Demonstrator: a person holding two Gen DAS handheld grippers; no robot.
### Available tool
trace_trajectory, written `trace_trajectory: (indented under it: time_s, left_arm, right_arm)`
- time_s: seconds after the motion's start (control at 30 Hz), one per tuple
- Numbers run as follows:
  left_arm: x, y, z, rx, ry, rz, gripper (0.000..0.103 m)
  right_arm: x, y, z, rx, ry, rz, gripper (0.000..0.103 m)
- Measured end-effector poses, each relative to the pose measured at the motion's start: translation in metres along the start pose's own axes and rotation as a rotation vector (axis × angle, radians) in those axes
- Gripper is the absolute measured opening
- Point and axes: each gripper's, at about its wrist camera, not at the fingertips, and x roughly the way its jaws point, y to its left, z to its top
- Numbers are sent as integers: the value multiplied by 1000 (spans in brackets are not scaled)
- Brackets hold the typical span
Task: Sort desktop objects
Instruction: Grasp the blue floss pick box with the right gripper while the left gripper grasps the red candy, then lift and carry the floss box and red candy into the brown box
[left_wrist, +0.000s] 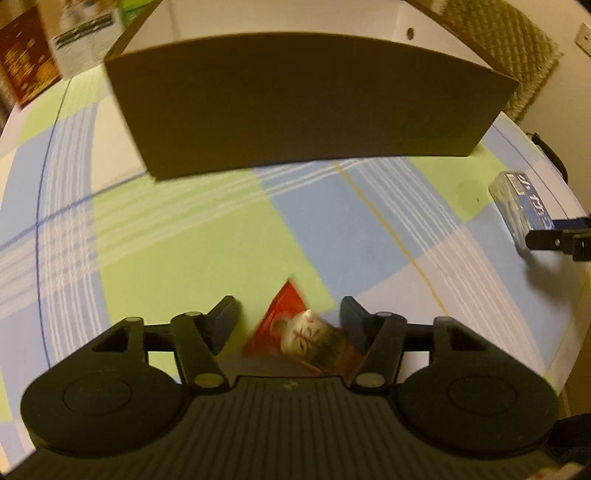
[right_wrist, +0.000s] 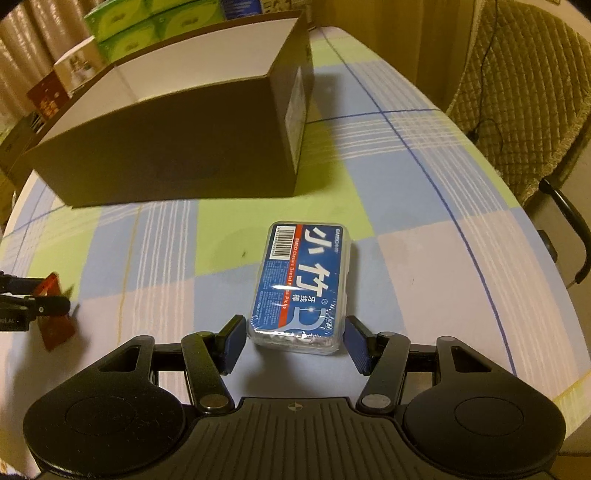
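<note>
Right wrist: clear-cased, blue-labelled floss pick box (right_wrist: 301, 286) lying flat.

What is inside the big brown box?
The brown box is open on top, and only its white inner walls show. Its near wall hides the bottom, so I cannot tell if anything is inside.

Both wrist cameras look steeply down along their fingers, close above the checked desk (left_wrist: 192, 236), facing the brown box (left_wrist: 310, 107), which both views share, each also catching the other's fingers.
</note>
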Motion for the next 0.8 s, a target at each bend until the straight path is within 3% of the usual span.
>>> trace_trajectory:
  time_s: [0.17,0.27,0.37,0.53,0.57,0.6,0.63,0.8]
  left_arm:
    - [-5,-2,-5,-115,40,43,60]
    - [-7,-1,-7,-152,37,24,56]
    - [-4,-12,-5,-61,7,28,34]
    - [-1,-24,-6,47,-5,19,32]
    - [-1,-26,-8,54,-7,24,32]
    - [-1,-28,-8,60,-9,28,32]
    - [-1,-29,-9,64,-11,31,32]
    - [0,-29,-8,64,-15,30,32]
  right_arm:
    - [-3,5,-9,-16,5,6,55]
    - [-4,5,-12,-15,3,7,55]
    - [-5,6,-15,-17,5,8,55]
    - [-8,3,-19,12,8,2,56]
    - [-9,4,-19,16,0,-5,61]
    - [-9,5,-19,23,-8,-19,74]
    - [-9,5,-18,30,-15,-28,78]
    - [0,9,-9,26,-31,-53,78]
